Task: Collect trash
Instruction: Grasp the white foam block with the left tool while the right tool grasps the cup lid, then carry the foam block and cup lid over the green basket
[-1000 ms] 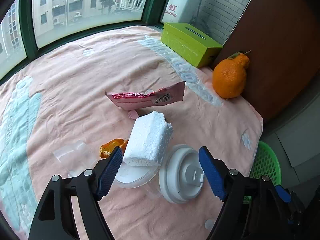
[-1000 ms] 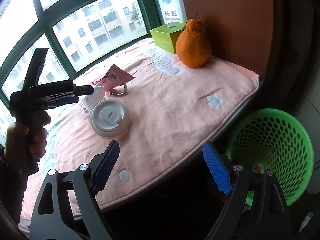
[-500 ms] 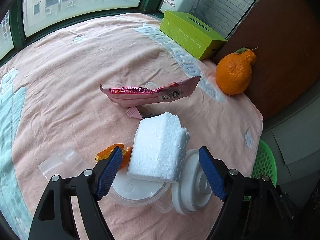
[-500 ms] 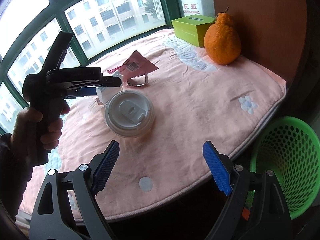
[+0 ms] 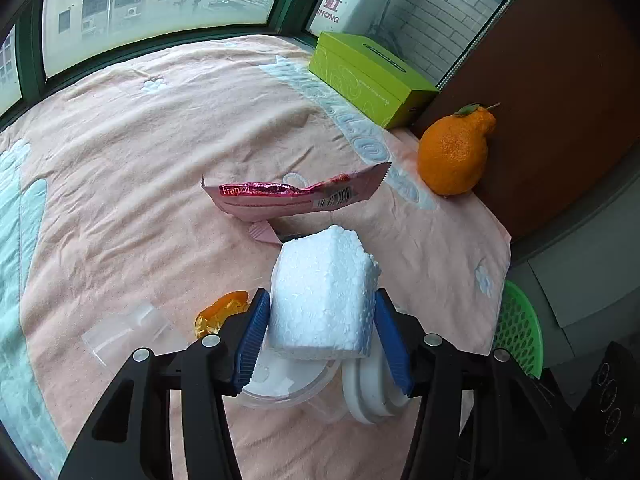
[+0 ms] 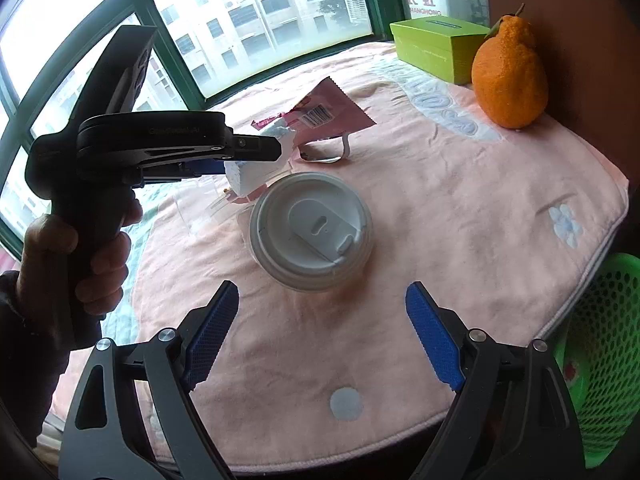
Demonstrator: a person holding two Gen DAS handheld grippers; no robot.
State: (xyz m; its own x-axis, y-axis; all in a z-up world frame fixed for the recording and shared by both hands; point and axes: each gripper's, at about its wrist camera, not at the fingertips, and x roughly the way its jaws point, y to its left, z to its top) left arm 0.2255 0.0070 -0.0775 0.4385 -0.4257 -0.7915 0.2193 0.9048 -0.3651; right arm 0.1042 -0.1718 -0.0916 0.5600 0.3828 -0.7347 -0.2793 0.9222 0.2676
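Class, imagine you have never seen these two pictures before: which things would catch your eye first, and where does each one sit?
First, the white foam block, squeezed between the blue pads of the left tool, whose jaws have just been closing on it, at the near edge of the pink cloth. Next, the bright orange fruit at the far right against the brown wall, beside the green box. In the right view, a white cup lid lies ahead of the open right tool.

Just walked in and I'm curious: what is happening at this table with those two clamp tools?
A person is clearing rubbish. The left gripper has just been closing on the white foam block, its pads against both sides. The right gripper hangs open before the white cup lid. A green basket waits beside the table.
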